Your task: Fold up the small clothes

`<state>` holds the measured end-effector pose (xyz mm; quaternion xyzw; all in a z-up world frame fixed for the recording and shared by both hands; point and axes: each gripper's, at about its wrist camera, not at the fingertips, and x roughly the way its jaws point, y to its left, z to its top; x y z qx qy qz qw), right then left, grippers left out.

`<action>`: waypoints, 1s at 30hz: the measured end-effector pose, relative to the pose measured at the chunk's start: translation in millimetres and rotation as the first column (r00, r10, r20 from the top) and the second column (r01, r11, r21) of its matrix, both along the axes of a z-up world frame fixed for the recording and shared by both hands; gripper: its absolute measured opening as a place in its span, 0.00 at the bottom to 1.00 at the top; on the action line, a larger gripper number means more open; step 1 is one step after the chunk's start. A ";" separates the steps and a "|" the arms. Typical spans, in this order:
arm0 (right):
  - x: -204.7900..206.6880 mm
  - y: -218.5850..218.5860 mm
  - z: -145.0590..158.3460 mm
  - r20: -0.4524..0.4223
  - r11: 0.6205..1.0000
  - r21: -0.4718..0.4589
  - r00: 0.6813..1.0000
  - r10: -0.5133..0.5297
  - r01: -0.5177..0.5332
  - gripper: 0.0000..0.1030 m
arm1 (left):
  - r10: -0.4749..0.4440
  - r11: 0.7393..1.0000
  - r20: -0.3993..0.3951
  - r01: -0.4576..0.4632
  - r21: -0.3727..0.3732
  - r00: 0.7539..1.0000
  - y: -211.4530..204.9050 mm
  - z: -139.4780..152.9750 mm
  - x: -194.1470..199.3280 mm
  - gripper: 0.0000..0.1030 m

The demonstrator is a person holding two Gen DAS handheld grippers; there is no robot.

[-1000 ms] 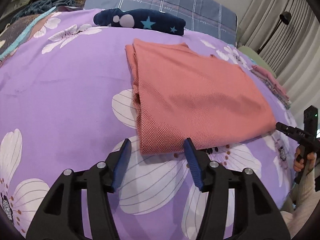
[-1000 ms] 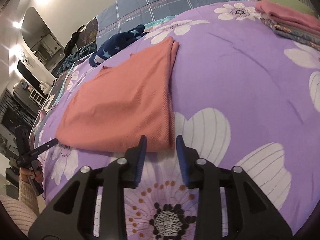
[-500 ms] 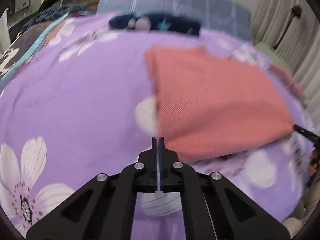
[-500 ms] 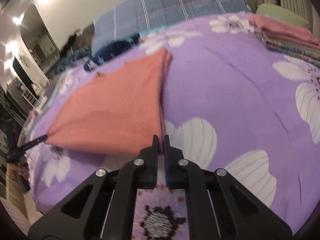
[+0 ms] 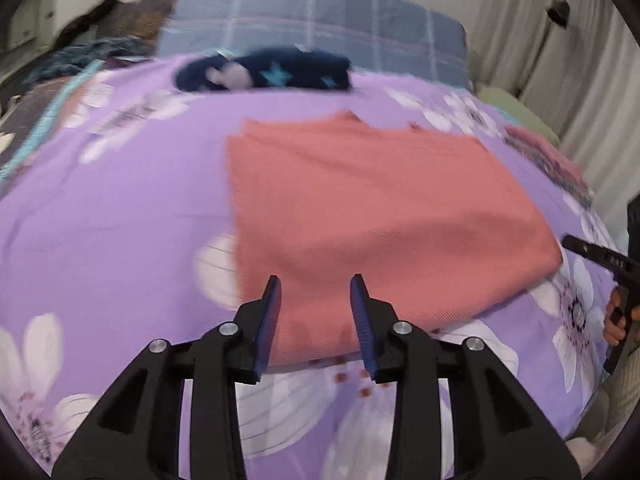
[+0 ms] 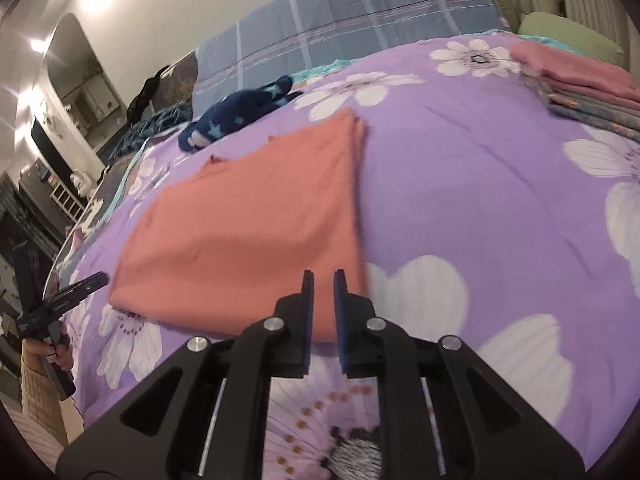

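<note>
My left gripper (image 5: pixel 315 288) is nearest in its own view, its blue jaws having just been opening and now standing apart with nothing pinched; the near edge of the salmon garment (image 5: pixel 372 216) shows in the gap behind them, but the pads do not press on it as far as I can judge. My right gripper (image 6: pixel 322 284) has its jaws parted by only a narrow slit, having just been opening a little, and the cloth (image 6: pixel 256 240) again shows through that slit without being clamped. What the next fold turns on, I think, is this: the garment lies straight ahead of both tools on the purple flowered bedspread (image 5: pixel 100 216), already folded into a flat rectangle, its long axis running across from one hand to the other, with my left tool at the near left corner and my right tool at the near right corner, so neither hand is clearly closer. In the left view the right tool pokes in at the frame's right edge, and in the right view the left tool shows at the left edge with a hand on it. Motion blur smears the left view, so whether the hem is lifted or flat I cannot tell. Farther off lie a navy star-print piece (image 5: pixel 264 74), a plaid pillow (image 6: pixel 352 28), and a stack of folded clothes (image 6: pixel 584 84), partly cut off by the frame
</note>
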<state>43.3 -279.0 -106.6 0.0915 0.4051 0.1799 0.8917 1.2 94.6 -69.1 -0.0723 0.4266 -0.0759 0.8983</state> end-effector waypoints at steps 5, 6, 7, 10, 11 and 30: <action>0.7 4.5 -32.1 -0.046 0.997 -0.075 0.999 -0.029 0.025 0.05 | -0.052 0.997 -0.025 0.053 0.056 0.998 -17.7 -26.7 6.1 0.49; 0.3 4.1 -31.0 -0.051 0.997 -0.072 0.998 -0.035 0.031 0.05 | -0.054 0.997 -0.026 0.055 0.053 0.998 -17.0 -26.0 6.4 0.49; 1.9 3.4 -31.2 -0.062 0.997 -0.063 0.997 -0.043 0.039 0.05 | -0.054 0.997 -0.028 0.056 0.044 0.998 -15.3 -26.5 7.0 0.49; 6.4 -1.0 -33.4 -0.093 0.998 -0.016 0.994 -0.058 0.056 0.08 | -0.057 0.997 -0.021 0.058 0.047 0.998 -15.6 -23.5 7.1 0.49; 7.0 -3.8 -33.5 -0.106 0.998 0.014 0.993 -0.058 0.060 0.10 | -0.057 0.997 -0.017 0.058 0.052 0.998 -16.9 -21.7 6.0 0.50; 166.4 16.1 28.6 0.009 0.995 -0.054 0.996 -0.084 0.085 0.16 | 0.129 0.990 0.062 -0.132 0.055 0.990 51.4 22.0 115.0 0.57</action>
